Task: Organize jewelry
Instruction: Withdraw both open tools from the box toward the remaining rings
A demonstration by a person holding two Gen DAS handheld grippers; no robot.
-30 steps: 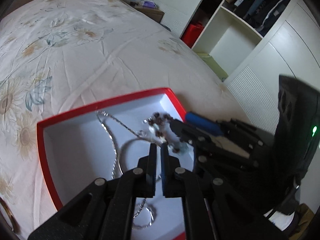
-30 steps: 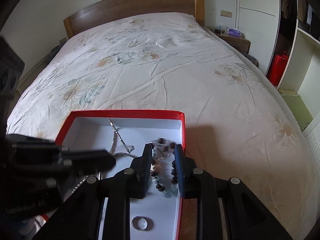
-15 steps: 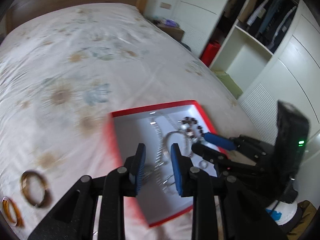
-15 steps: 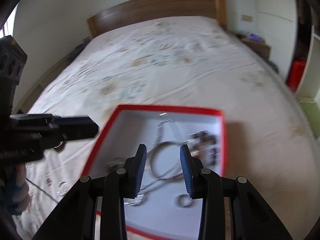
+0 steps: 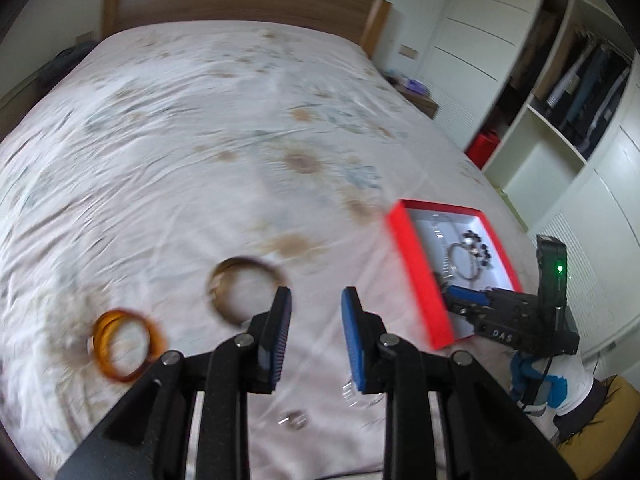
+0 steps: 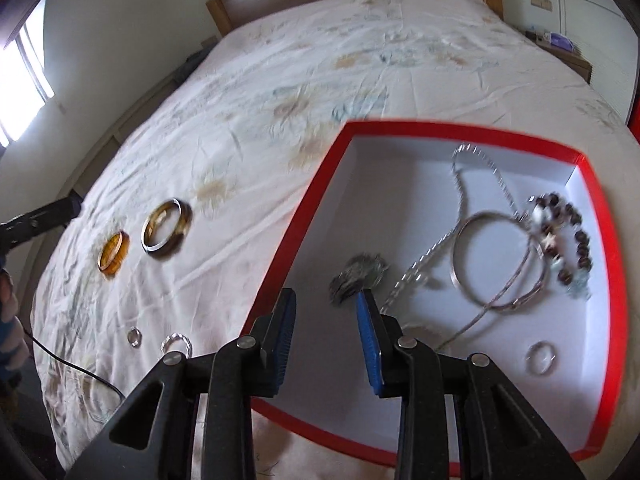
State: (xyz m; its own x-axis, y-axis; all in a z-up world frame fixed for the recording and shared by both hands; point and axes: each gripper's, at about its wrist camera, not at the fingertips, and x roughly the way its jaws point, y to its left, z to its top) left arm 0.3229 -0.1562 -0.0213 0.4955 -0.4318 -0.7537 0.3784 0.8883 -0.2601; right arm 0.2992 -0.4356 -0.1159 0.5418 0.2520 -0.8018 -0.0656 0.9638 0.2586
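A red box [image 6: 600, 280] with a white inside lies on the bed and holds a silver chain [image 6: 468, 188], a silver bangle [image 6: 460, 272], a dark bead bracelet [image 6: 580, 240], a pendant [image 6: 356, 276] and a ring [image 6: 540, 358]. On the sheet to its left lie a brown bangle [image 6: 166, 228], an amber bangle [image 6: 113, 256] and small rings [image 6: 135, 337]. My right gripper [image 6: 326, 312] is open and empty over the box's left part. My left gripper [image 5: 316, 316] is open and empty above the sheet, just right of the brown bangle [image 5: 244, 292]; the amber bangle [image 5: 124, 344] is farther left.
The bed has a floral sheet [image 5: 240, 120] and a wooden headboard [image 5: 240, 4]. A white wardrobe with open shelves [image 5: 560, 100] stands to the right. A black cable [image 6: 80, 372] runs over the bed's near left edge. The box also shows in the left wrist view [image 5: 416, 276].
Both grippers have opened and pulled back from the box. The left one has swung left over the sheet towards the bangles; the right one has risen over the box.
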